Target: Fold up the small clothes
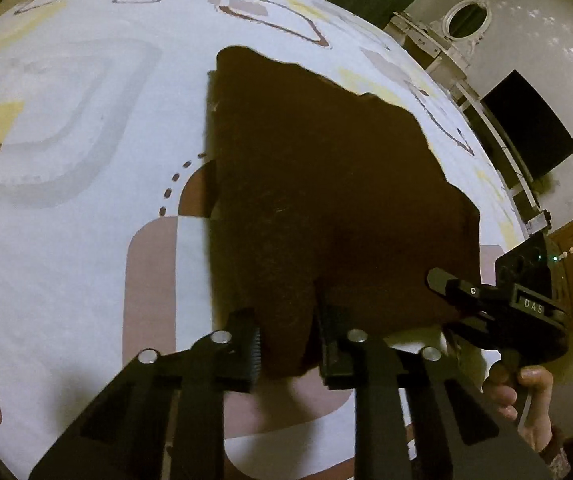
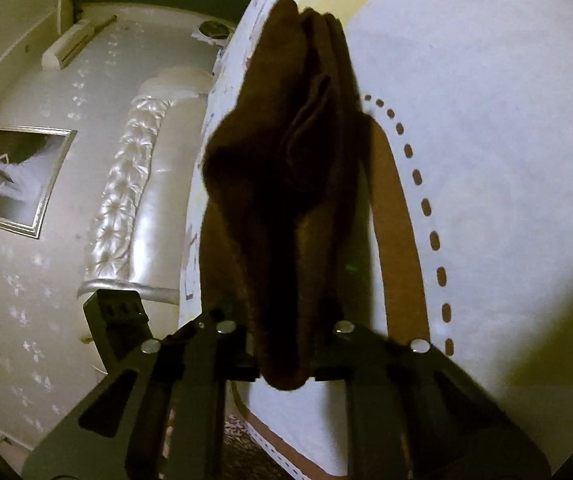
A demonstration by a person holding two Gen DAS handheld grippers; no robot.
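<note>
1. Left wrist view: left tongs (image 1: pixel 288 340) clamp the near edge of a brown cloth (image 1: pixel 326 180) raised above the bed (image 1: pixel 66 140).
2. Right tongs (image 2: pixel 284 350) pinch the cloth's bunched right corner (image 2: pixel 282 200).

Dark brown cloth (image 1: pixel 326 184), folded, lifted over bed.

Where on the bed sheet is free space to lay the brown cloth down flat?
Left of the brown cloth the patterned bed sheet lies bare, out to the yellow square print. It is crowded near the cloth's lower edge, where the left gripper and right gripper both clamp it.
</note>
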